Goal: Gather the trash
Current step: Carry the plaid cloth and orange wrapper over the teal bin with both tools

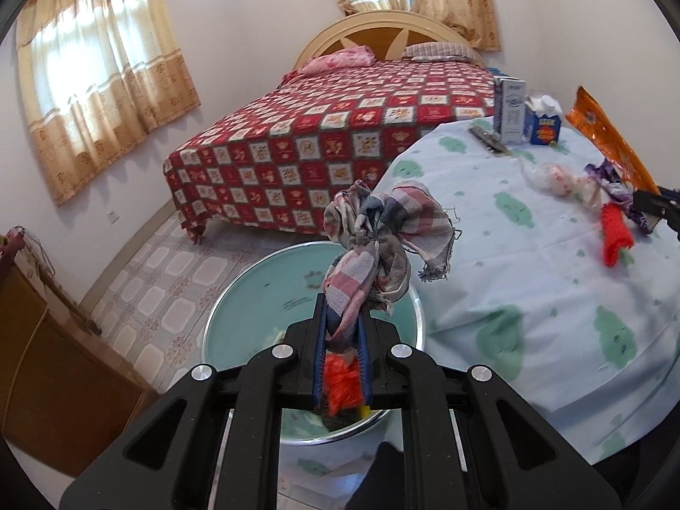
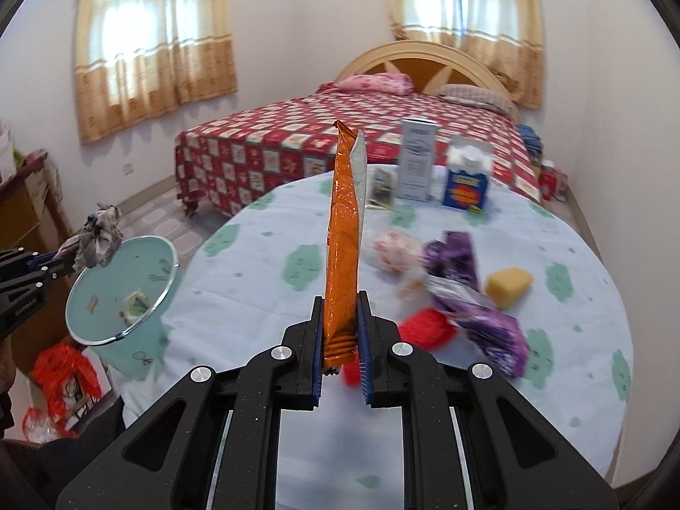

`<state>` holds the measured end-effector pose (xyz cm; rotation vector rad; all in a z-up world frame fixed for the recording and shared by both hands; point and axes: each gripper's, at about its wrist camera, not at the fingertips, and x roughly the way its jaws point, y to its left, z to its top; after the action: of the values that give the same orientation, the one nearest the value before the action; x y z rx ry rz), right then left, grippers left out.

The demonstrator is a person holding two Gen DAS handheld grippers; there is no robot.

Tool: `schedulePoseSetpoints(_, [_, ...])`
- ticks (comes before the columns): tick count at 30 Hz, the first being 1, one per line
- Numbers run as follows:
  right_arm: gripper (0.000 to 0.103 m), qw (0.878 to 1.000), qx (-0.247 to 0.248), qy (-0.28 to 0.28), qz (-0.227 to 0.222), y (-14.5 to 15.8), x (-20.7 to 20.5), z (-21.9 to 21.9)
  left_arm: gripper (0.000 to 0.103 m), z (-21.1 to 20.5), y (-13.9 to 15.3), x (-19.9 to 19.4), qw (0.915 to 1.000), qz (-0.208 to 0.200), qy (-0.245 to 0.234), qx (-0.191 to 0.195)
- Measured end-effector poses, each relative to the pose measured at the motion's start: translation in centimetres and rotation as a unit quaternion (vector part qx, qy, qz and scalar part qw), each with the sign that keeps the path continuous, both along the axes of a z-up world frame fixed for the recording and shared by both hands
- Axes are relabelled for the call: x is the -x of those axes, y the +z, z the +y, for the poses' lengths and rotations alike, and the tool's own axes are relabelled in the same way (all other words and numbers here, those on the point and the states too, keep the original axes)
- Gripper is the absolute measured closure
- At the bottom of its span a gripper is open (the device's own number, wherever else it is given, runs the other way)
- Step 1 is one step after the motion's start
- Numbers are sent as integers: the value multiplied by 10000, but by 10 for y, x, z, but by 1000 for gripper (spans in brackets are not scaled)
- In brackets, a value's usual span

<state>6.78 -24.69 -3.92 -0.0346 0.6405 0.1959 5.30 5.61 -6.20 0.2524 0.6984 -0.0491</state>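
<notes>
Left gripper (image 1: 342, 340) clamped on checked rag (image 1: 382, 238), directly above teal bin (image 2: 123, 293); right gripper (image 2: 340, 331) clamped on orange wrapper (image 2: 342, 246) — bin at nine o'clock; purple wrapper (image 2: 480, 314), red mesh (image 2: 425, 327), plastic wad (image 2: 395, 250) left on table (image 2: 255, 280).

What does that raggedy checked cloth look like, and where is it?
The checked cloth is a crumpled, knotted rag in faded pink, grey and blue plaid, woven, with frayed threads at its edges. The left gripper is shut on its lower end, so the bunch sticks up past the blue pads. It hangs in the air over the open mint-green bin, beside the table, touching nothing else.
</notes>
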Motion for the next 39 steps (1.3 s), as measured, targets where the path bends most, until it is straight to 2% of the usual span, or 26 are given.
schedulePoseSetpoints(11, [89, 9984, 142, 545, 11, 4, -14, 49, 90, 31, 1, 2, 9995, 27, 301, 66])
schedulePoseSetpoints(23, [88, 9944, 273, 1011, 138, -5, -24, 91, 90, 66, 1, 2, 9974, 70, 699, 165])
schedulePoseSetpoints(39, [88, 9864, 485, 1556, 204, -11, -31, 140, 90, 89, 2, 1, 9950, 77, 949, 287])
